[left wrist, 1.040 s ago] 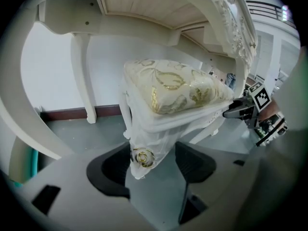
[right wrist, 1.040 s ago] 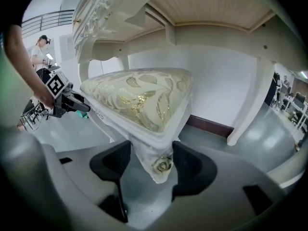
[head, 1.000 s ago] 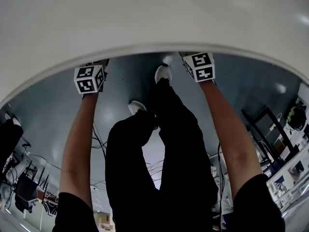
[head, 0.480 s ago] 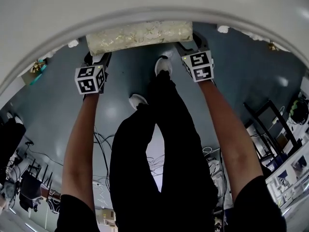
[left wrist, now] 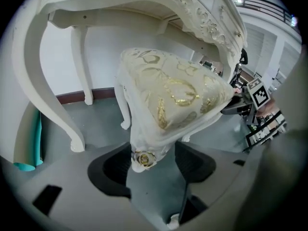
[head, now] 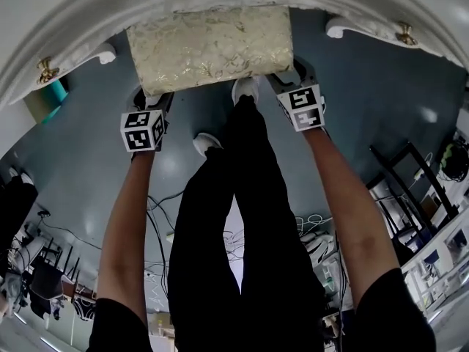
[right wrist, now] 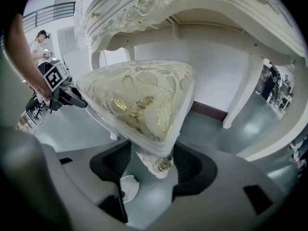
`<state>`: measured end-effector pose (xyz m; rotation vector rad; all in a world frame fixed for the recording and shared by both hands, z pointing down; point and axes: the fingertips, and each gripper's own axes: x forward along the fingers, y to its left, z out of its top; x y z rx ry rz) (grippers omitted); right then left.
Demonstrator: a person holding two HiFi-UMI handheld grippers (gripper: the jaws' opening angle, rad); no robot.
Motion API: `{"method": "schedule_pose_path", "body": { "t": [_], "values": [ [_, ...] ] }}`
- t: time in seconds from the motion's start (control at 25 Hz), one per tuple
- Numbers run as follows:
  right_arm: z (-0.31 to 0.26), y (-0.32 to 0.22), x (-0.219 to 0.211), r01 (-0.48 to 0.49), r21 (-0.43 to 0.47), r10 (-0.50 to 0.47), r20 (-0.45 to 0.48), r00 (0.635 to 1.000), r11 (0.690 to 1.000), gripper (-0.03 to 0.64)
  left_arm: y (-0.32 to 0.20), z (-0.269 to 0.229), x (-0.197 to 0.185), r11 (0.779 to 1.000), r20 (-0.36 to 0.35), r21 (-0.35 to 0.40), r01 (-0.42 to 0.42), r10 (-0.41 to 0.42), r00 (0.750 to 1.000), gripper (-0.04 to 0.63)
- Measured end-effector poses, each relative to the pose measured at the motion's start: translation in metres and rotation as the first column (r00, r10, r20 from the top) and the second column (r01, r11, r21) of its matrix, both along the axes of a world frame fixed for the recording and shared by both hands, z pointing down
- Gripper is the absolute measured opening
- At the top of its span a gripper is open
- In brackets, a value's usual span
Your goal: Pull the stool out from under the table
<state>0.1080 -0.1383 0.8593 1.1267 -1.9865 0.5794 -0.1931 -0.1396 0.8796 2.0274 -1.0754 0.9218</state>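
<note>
Grippers hold the stool by its two near corners.
Jaws of the left gripper [left wrist: 151, 160] and right gripper [right wrist: 153, 162] each press against a rosette-tipped corner of the gold-patterned stool [head: 210, 46], whose far edge sits under the white table [head: 88, 13].

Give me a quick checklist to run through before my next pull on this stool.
1. Left tool on a near corner of the stool: ok, the corner sits between its jaws.
2. Right tool on the other near corner: ok, gripped the same way.
3. Stool out from under the table: not ok, its far edge lies under the rim.
4. Feet out of the stool's way: not ok, one shoe is right at its near edge.
5. Room to step back: not ok, cables lie on the floor behind the feet.
</note>
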Motion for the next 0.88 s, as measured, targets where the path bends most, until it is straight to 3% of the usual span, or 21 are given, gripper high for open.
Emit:
{"method": "schedule_pose_path", "body": {
  "t": [0.44, 0.88],
  "values": [
    [0.005, 0.074, -0.005, -0.011, -0.071, 0.008, -0.042, 0.999, 0.997, 0.290, 0.070, 0.003, -0.002, 0.996, -0.037, -0.069, -0.052, 0.049, 0.998, 0.299],
    [0.007, 0.084, -0.004, -0.019, -0.105, 0.010, -0.082, 0.997, 0.994, 0.288, 0.079, 0.003, -0.002, 0.996, -0.026, -0.084, -0.024, 0.022, 0.999, 0.301]
  ]
}}
